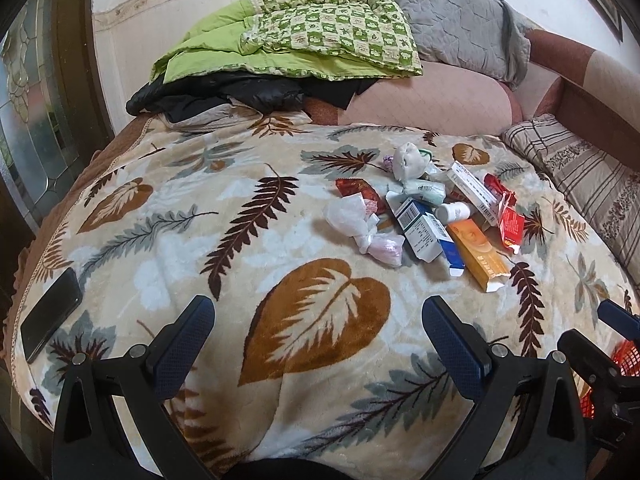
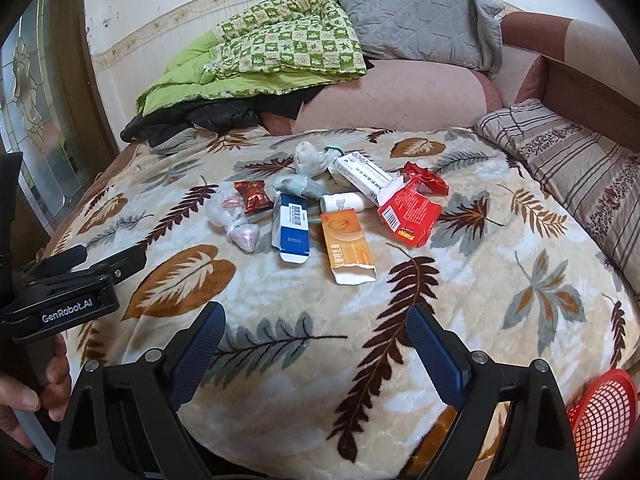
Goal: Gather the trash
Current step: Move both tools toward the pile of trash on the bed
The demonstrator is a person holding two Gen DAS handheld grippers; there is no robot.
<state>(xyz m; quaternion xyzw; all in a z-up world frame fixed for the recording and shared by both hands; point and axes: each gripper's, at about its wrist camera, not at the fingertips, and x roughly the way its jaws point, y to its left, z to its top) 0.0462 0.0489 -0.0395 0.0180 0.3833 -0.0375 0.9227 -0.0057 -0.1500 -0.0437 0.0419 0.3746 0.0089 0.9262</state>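
A: While both hover, left gripper and right gripper?
B: Both spread, empty.
A: Trash?
B: Pile of crumpled wrappers and torn cardboard boxes mid leaf-print fleece blanket; red mesh plastic basket near right.

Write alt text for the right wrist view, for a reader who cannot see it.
An open right gripper hovers over a leaf-patterned blanket with a pile of trash: empty medicine boxes, wrappers, tissues. A red mesh basket sits at lower right; the left gripper shows at left.
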